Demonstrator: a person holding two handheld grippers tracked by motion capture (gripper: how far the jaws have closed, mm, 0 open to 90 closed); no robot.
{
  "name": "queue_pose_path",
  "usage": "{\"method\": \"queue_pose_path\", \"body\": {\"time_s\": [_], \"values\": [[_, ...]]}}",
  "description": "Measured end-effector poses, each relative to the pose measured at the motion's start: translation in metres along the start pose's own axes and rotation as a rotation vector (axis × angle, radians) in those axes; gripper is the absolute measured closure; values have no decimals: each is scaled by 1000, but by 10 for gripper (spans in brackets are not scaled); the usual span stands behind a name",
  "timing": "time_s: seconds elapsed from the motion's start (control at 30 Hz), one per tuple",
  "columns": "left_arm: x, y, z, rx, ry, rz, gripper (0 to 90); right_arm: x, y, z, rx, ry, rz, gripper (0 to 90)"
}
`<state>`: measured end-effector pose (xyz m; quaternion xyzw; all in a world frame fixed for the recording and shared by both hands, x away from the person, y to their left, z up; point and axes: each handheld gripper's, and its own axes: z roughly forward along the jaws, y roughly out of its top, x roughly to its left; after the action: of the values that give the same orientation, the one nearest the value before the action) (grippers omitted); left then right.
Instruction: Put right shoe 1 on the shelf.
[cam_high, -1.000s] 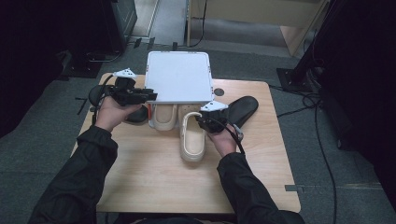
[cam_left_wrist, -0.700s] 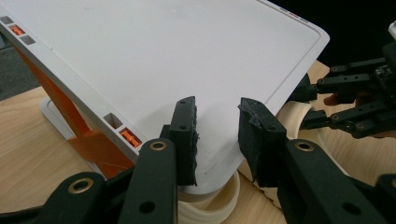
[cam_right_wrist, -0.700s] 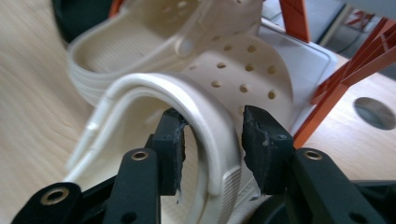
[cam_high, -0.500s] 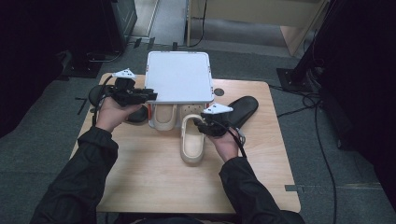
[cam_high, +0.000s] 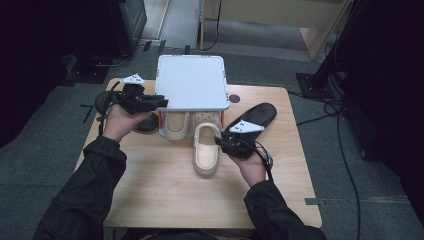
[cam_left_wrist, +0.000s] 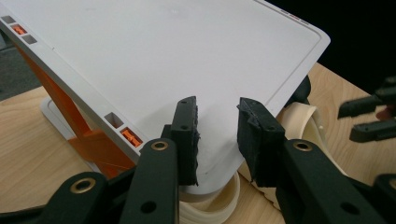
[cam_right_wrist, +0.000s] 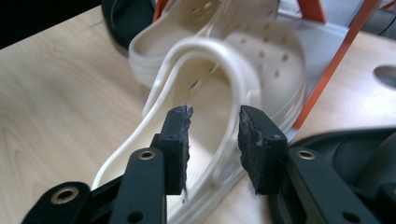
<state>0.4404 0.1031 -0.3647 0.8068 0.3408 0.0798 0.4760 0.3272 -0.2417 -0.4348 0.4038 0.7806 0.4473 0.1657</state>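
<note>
A white shelf (cam_high: 190, 82) on orange legs (cam_right_wrist: 327, 79) stands at the back of the wooden table (cam_high: 150, 195). One cream clog (cam_high: 175, 125) lies under it. A second cream clog (cam_high: 205, 155) sticks out toward me. My left gripper (cam_high: 162, 103) points at the shelf's left front corner (cam_left_wrist: 205, 182); its jaws have just been closing and stand open on either side of that corner, pads clear of it. My right gripper (cam_high: 218, 141) is at the second clog's right side. Its jaws have just been closing, and the clog's side wall (cam_right_wrist: 222, 140) runs between the pads untouched.
A black shoe (cam_high: 257, 115) lies right of the shelf, close by my right gripper. Another black shoe (cam_high: 145, 123) sits left of the shelf, under my left hand. A small dark disc (cam_high: 235, 98) rests beside the shelf. Grey floor surrounds the table.
My right hand has drawn back along the clog's right side toward me. The left hand has stayed at the shelf's corner. Both clogs lie where they were.
</note>
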Motion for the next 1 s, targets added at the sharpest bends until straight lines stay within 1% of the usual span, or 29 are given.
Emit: {"method": "queue_pose_path", "body": {"time_s": [0.03, 0.17, 0.2, 0.23, 0.3, 0.33, 0.37, 0.4, 0.43, 0.5, 0.6, 0.63, 0.7, 0.8, 0.83, 0.97, 1.0], "values": [[0, 0, 0, 0, 0, 0, 697, 0, 0, 0, 0, 0, 0, 650], [-1, 0, 0, 3, 8, 5, 705, 6, -17, -3, 1, 5, -15, 702], [-1, 0, 0, 3, 10, 6, 714, 10, -22, -6, -3, 22, -9, 716], [-1, 0, 0, 3, 12, 7, 714, 10, -22, -6, -3, 22, -9, 716], [-1, 1, 0, 4, 15, 6, 721, 14, -28, -8, -10, 39, -18, 726], [-2, 1, 1, 4, 21, 4, 727, 19, -32, -10, -7, 53, -27, 743], [-2, 1, 1, 4, 21, 4, 728, 19, -32, -10, -7, 53, -27, 743], [-2, 1, 1, 7, 27, 9, 731, 24, -37, -11, 7, 64, -40, 765], [-2, 1, 1, 7, 27, 9, 733, 24, -37, -11, 7, 64, -40, 765], [-2, 1, 0, 5, 27, 8, 735, 31, -41, -12, 23, 80, -47, 774], [-1, 0, 0, 2, 21, -12, 736, 38, -45, -14, 38, 100, -51, 774], [-2, 0, 0, 3, 23, -10, 736, 40, -47, -15, 40, 113, -46, 774], [-3, 1, 1, 4, 29, -2, 738, 45, -50, -18, 47, 117, -51, 791], [-2, 1, 1, 4, 31, -1, 747, 53, -57, -19, 75, 129, -69, 813], [-2, 1, 0, 4, 29, -5, 748, 56, -60, -18, 84, 135, -66, 820], [-3, 0, 1, 5, 35, 0, 749, 63, -70, -9, 134, 159, -70, 833], [-4, 0, 1, 2, 40, 6, 749, 65, -75, -3, 163, 149, -88, 833]]}}
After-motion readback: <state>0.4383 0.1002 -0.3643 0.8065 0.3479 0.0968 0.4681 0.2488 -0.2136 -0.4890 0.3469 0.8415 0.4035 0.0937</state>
